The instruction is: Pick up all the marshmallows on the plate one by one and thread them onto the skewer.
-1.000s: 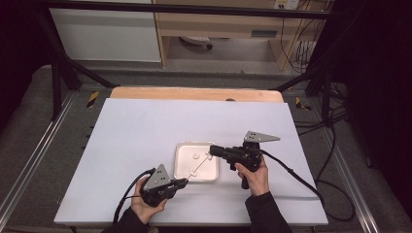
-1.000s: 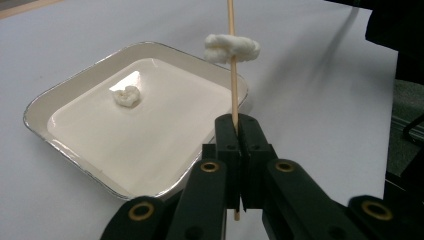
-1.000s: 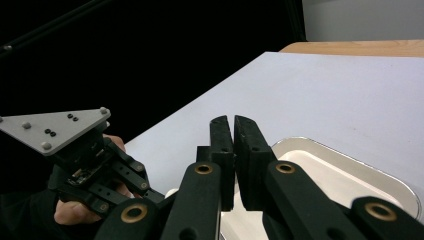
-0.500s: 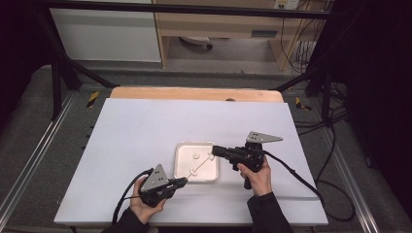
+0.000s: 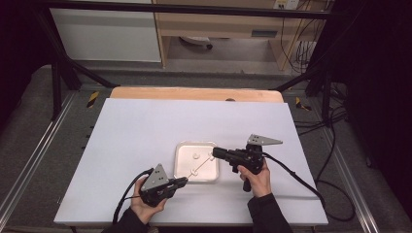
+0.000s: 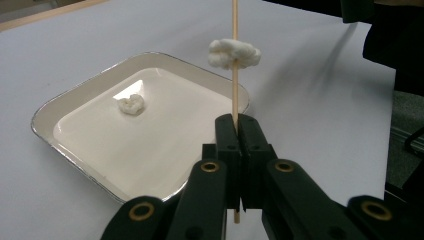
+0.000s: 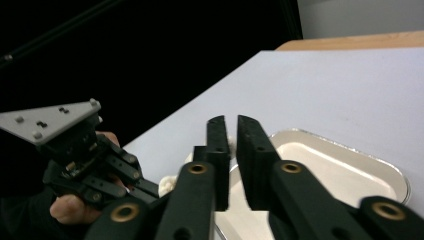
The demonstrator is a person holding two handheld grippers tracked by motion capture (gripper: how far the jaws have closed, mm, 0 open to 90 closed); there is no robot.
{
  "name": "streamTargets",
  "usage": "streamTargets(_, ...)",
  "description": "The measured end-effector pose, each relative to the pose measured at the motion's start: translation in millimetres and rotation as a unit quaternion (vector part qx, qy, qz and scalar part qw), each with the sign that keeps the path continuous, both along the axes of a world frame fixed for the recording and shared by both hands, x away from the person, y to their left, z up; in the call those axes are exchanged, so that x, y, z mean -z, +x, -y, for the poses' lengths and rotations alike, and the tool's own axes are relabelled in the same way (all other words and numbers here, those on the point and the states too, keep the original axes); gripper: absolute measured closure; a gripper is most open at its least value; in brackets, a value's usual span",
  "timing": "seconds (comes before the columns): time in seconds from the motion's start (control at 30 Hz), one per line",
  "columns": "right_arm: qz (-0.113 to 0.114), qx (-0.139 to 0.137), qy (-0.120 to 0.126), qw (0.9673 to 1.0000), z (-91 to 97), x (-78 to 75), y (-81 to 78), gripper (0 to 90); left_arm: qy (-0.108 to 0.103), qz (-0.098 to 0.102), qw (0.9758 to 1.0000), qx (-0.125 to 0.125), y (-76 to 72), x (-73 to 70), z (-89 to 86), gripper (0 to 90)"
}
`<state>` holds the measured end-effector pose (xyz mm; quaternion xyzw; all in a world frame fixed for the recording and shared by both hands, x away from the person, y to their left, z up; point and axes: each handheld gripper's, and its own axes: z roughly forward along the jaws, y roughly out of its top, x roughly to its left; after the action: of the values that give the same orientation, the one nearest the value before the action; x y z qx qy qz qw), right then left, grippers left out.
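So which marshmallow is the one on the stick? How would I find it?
Look at the white table, then the square white tray near its front. A thin wooden stick is clamped in the left gripper. The marshmallow is speared on that stick above the tray's edge, unlike the loose piece lying in the tray.

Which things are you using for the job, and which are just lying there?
In use: left gripper, shut on the skewer; white lump on the skewer; second white lump in the tray; right gripper, fingers have just been opening, nothing between them.
Lying about: wooden board behind the white table; cables on the floor.
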<state>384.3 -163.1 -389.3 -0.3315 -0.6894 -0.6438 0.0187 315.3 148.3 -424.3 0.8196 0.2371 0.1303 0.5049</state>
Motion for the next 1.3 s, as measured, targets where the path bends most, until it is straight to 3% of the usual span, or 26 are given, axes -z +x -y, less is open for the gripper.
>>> streamTargets(0.17, 0.012, 0.008, 0.013, 0.9998, 2.7, -4.9, -2.9, 68.5, 0.001, 0.002, 1.0000, 0.003, -0.8, -0.8, 0.5, 89.0)
streamTargets(0.4, 0.026, 0.019, 0.006, 0.9995, 1.3, -8.5, -5.1, 49.7, 0.003, -0.002, 1.0000, 0.001, -0.1, -0.2, 0.4, 89.0)
streamTargets(0.5, 0.029, 0.019, -0.001, 0.9994, -0.4, -9.1, -6.5, 40.5, 0.010, -0.006, 0.9999, -0.006, 0.5, 0.9, 1.1, 89.0)
streamTargets(0.57, 0.019, 0.009, 0.003, 0.9998, -2.8, -9.1, -7.4, 35.7, 0.008, -0.011, 0.9999, -0.007, 1.7, 2.7, 0.6, 89.0)
streamTargets(0.67, 0.032, 0.009, -0.010, 0.9994, -6.3, -10.0, -9.2, 41.4, 0.011, -0.004, 0.9999, -0.003, -0.9, 1.1, 2.7, 89.0)
streamTargets(0.77, 0.054, 0.007, -0.028, 0.9981, -9.5, -10.2, -11.0, 59.6, 0.017, -0.009, 0.9998, -0.006, -0.5, 2.3, 4.4, 89.0)
streamTargets(0.87, 0.075, 0.015, -0.048, 0.9959, -12.3, -9.5, -13.8, 67.7, 0.019, -0.014, 0.9997, -0.011, 0.9, 2.9, 2.9, 89.0)
streamTargets(1.07, 0.105, 0.025, -0.059, 0.9924, -13.1, -11.7, -17.5, 70.2, 0.011, -0.025, 0.9994, -0.022, 3.8, 3.3, -0.1, 89.0)
streamTargets(1.3, 0.095, 0.020, -0.078, 0.9922, -18.1, -3.9, -12.9, 71.1, 0.012, -0.015, 0.9998, -0.007, 0.7, 2.2, 1.9, 89.0)
